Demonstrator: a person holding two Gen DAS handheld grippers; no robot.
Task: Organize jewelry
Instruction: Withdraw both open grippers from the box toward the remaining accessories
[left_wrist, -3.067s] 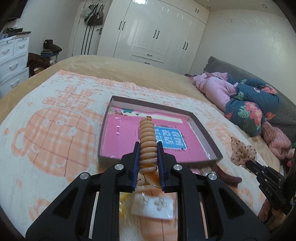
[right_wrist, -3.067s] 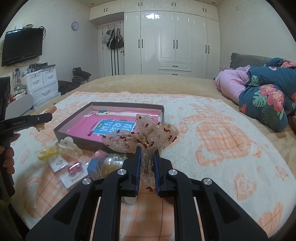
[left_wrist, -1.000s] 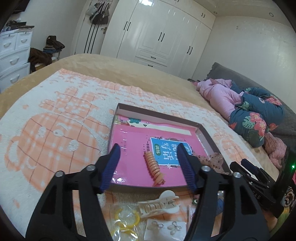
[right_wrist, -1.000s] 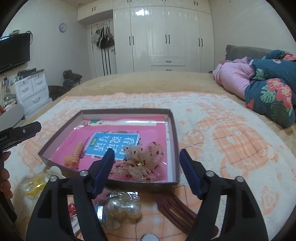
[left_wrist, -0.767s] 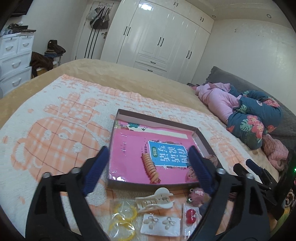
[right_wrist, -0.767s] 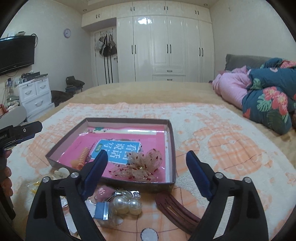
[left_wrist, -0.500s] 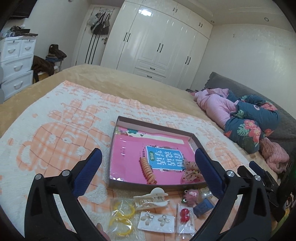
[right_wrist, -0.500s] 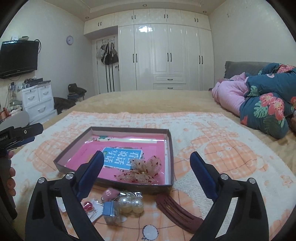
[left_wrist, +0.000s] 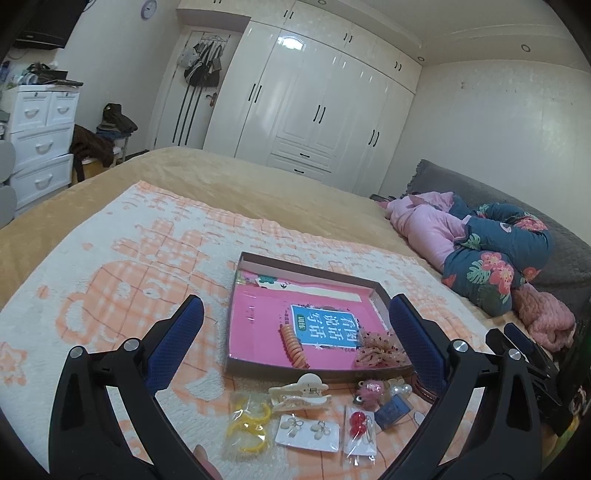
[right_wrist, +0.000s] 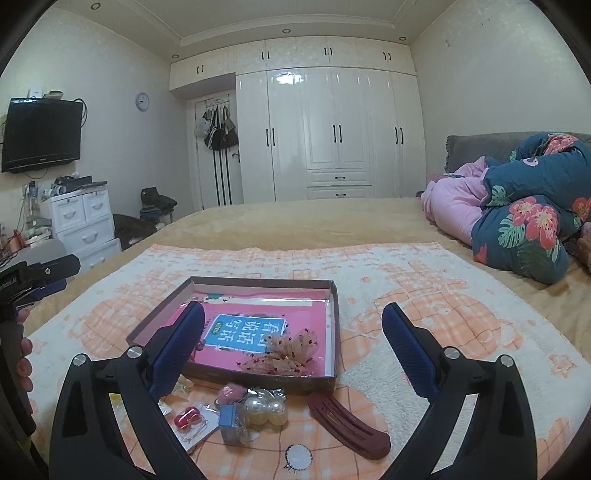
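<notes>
A shallow brown box (left_wrist: 310, 266) (right_wrist: 334, 314) with a pink lining lies on the bed. Inside it lie an orange spiral hair tie (left_wrist: 293, 345) and a sheer red-dotted bow (left_wrist: 380, 350) (right_wrist: 284, 354). In front of the box lie a cream claw clip (left_wrist: 300, 392), yellow rings (left_wrist: 249, 424), an earring card (left_wrist: 308, 432), red earrings (left_wrist: 359, 424) (right_wrist: 187, 419), a pink pompom (left_wrist: 369, 392) (right_wrist: 231, 393), pearls (right_wrist: 266, 410) and a dark red hair clip (right_wrist: 349, 424). My left gripper (left_wrist: 295, 336) and right gripper (right_wrist: 293, 341) are both wide open and empty, raised in front of the box.
A white and orange blanket (left_wrist: 122, 258) covers the bed. Bundled pink and floral bedding (left_wrist: 491, 243) (right_wrist: 524, 206) lies at the right. White wardrobes (right_wrist: 332, 133) stand behind the bed and a white drawer unit (left_wrist: 37, 144) at the left.
Both grippers let go of the hair tie and the bow in the box, opened wide, and drew back and up, so more of the loose jewelry shows.
</notes>
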